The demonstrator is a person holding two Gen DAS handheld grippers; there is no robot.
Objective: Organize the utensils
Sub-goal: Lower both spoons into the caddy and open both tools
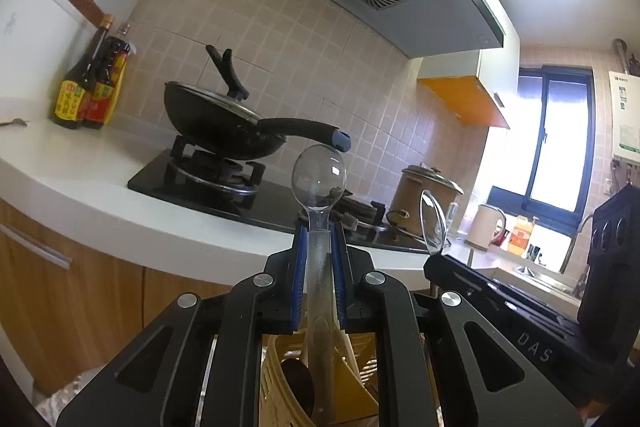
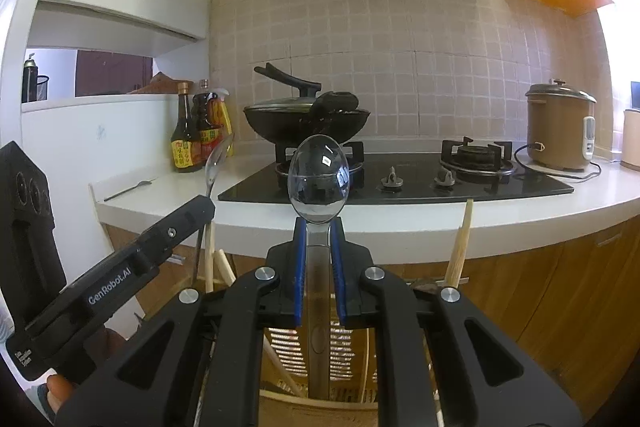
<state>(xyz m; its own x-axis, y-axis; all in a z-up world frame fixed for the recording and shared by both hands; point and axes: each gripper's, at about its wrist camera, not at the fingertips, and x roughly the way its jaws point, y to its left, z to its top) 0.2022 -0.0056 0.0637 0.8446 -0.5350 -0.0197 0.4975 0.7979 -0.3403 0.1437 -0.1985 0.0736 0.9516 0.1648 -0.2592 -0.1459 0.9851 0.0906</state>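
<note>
Both grippers (image 1: 320,267) (image 2: 318,259) grip clear spoons (image 1: 319,179) (image 2: 319,179) above utensil baskets (image 1: 280,387) (image 2: 344,359).

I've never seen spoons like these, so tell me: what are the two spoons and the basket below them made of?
Both look like clear, glossy plastic: through the left spoon and the right spoon you see the stove, with sharp highlights on the bowls. Glass can't be ruled out. The basket looks like matte beige-yellow moulded plastic, judging by its slotted walls.
</note>
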